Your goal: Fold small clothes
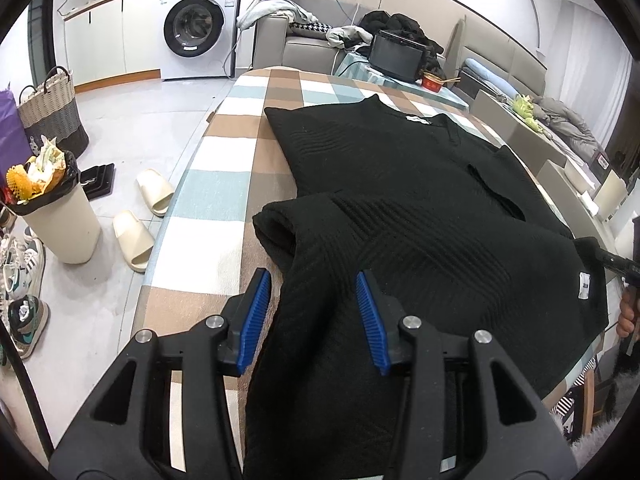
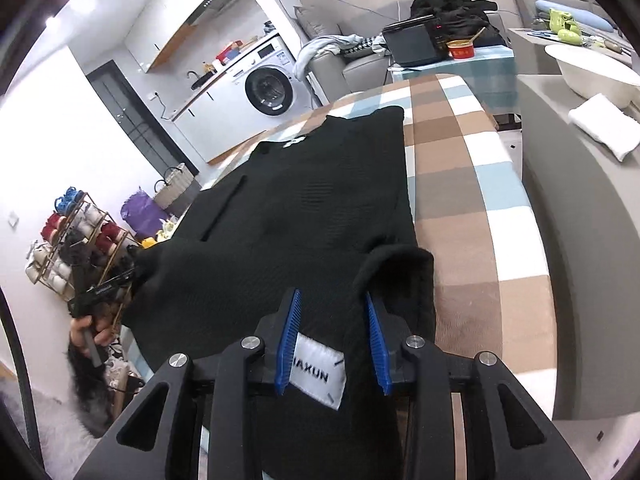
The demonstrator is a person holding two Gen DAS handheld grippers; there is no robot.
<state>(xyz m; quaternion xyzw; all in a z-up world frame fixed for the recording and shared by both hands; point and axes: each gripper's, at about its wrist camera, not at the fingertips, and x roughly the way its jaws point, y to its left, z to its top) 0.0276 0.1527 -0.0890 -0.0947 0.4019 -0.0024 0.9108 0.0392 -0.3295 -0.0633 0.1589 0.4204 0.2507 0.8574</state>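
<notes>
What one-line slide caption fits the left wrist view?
Left gripper open over the hem of a black knit sweater, bottom folded up, on a checked tablecloth.

One black sweater (image 1: 400, 184), two cream slippers (image 1: 144, 216), one washing machine (image 1: 196, 28).

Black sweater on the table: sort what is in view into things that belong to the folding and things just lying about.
Folding:
black sweater
checked table cover
left gripper
right gripper

Lying about:
washing machine
slippers
full waste bin
woven basket
red bowl
</notes>
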